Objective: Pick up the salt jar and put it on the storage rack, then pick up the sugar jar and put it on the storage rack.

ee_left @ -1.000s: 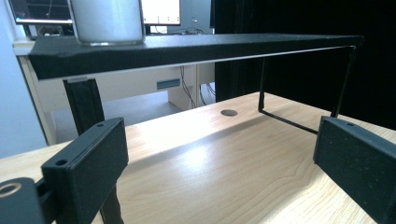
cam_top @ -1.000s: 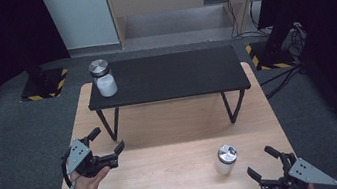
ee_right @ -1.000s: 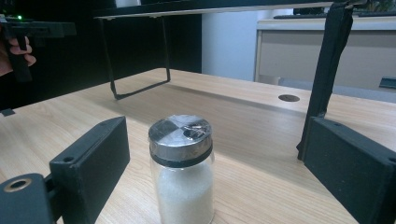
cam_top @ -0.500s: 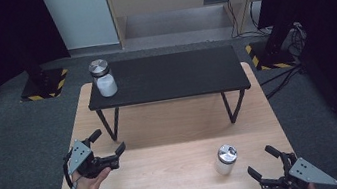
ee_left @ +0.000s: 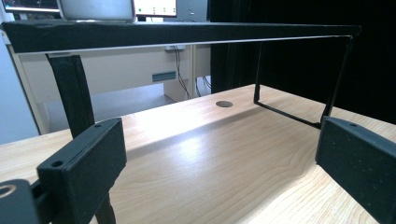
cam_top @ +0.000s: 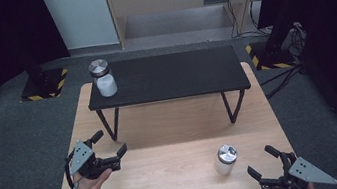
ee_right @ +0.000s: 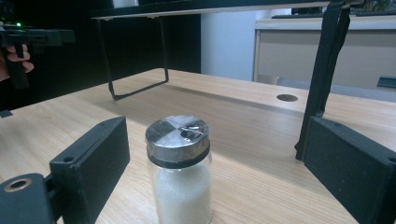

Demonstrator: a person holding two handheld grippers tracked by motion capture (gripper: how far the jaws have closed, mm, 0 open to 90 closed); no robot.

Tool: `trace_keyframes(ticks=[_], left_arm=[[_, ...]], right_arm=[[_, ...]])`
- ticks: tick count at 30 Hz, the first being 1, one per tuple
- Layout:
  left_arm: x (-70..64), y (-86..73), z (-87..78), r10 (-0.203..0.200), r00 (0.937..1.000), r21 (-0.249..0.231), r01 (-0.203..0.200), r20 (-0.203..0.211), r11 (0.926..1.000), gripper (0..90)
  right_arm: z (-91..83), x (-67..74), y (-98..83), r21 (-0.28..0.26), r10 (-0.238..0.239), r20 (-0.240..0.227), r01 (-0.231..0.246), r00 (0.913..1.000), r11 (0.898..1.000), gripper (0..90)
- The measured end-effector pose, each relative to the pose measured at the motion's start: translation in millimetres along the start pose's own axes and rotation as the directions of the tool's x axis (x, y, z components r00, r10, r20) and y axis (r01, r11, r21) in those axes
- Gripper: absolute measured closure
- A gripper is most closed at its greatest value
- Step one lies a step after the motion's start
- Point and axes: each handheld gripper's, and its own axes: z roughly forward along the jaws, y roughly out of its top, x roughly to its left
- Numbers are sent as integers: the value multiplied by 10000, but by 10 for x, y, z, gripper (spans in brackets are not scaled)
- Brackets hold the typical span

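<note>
A small glass jar of white powder with a silver lid stands on the wooden table, front right. My right gripper sits just right of it and nearer me, open; in the right gripper view the jar stands upright a little ahead of the wide-apart jaws, touching neither. A second jar of the same kind rests on the left end of the black shelf. My left gripper is open over the table's left part, nothing between its jaws, facing under the shelf.
The black shelf stands on thin metal legs across the table's far half. A cable hole lies in the tabletop beneath it. Dark floor and yellow-black striped stand bases flank the table.
</note>
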Motion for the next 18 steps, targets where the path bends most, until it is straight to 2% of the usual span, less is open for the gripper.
trace_keyframes(ticks=[10,18], left_arm=[[7,-6,-2,3,10000,52,-3,-47,10000,9],[6,-17,-28,-166,9998,-29,165,-137,9999,9]], right_arm=[[5,-9,5,55,2,-105,-2,9999,10000,74],[-19,-7,17,-111,-12,-165,11,9999,9999,70]])
